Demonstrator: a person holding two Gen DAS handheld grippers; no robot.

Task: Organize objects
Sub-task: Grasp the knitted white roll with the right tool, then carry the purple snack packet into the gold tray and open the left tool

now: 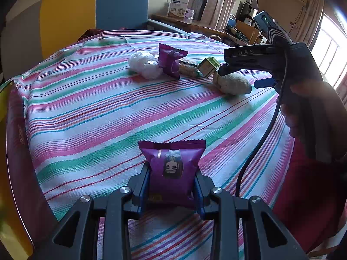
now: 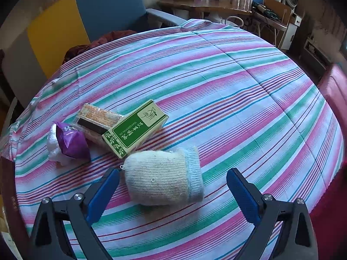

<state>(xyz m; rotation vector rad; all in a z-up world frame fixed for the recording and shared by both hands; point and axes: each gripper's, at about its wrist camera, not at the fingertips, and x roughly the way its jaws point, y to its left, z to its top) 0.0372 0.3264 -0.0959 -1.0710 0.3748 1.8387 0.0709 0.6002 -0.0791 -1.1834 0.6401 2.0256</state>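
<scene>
My left gripper (image 1: 172,173) is shut on a purple snack packet (image 1: 172,169) and holds it above the striped tablecloth (image 1: 108,112). My right gripper (image 2: 173,186) is open, its jaws on either side of a rolled cream knitted sock (image 2: 164,175) lying on the cloth. In the left wrist view the right gripper (image 1: 240,73) hovers over that sock (image 1: 232,83). Behind the sock lie a green and cream box (image 2: 135,126), a clear-wrapped cracker pack (image 2: 97,121), a second purple packet (image 2: 72,140) and a white plastic bag (image 2: 53,147).
A dark red box edge (image 1: 19,151) stands at the left of the table. A blue and yellow chair (image 2: 104,8) sits behind the table. A cluttered wooden desk (image 2: 206,4) is at the back. The right gripper's cable (image 1: 256,151) hangs over the cloth.
</scene>
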